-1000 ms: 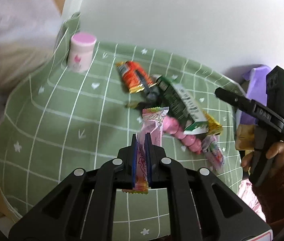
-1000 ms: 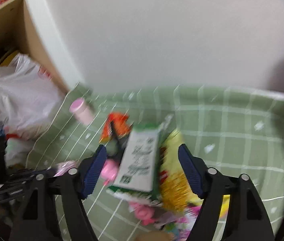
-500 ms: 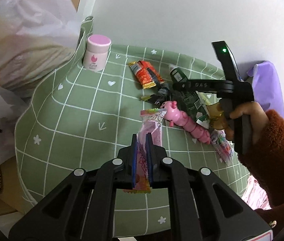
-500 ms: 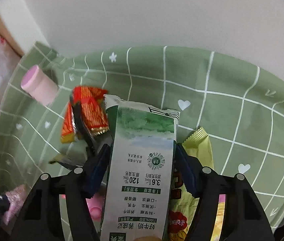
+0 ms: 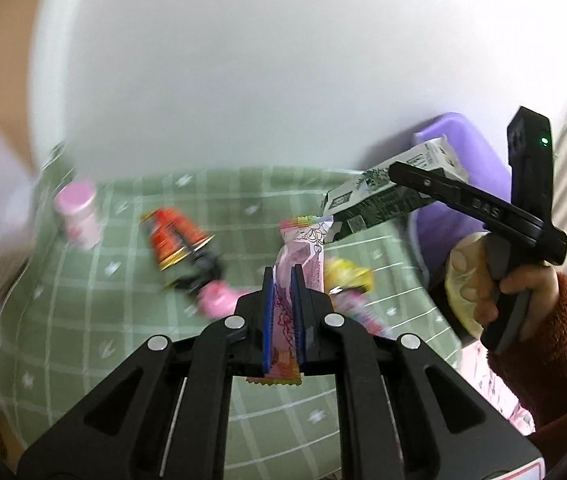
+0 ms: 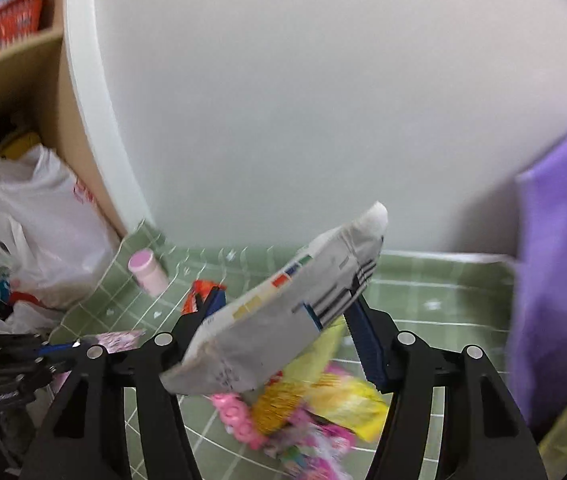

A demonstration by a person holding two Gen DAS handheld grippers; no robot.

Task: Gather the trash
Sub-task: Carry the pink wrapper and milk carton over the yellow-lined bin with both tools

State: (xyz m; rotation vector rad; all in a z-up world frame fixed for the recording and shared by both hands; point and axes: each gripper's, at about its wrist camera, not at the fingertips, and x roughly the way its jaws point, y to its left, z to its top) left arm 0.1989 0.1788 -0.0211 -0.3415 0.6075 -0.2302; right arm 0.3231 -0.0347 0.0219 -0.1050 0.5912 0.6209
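Small pink-capped jar (image 5: 79,216) standing far left on green checked desk (image 5: 83,320); flattened milk carton (image 6: 279,316) hanging above wrapper pile (image 6: 315,412); purple bin (image 6: 559,280) sitting right.

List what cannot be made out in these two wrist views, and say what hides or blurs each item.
- Purple bin: right wrist view, cut off by the edge; its opening is unseen.
- Snack wrappers under the milk carton: right wrist view, motion-blurred and partly covered by the carton.
- Pink wrapper in the left claw: left wrist view, print too small to read.

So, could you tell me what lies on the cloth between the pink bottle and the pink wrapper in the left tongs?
In the left wrist view, a red snack wrapper lies between the pink bottle and pink wrapper.
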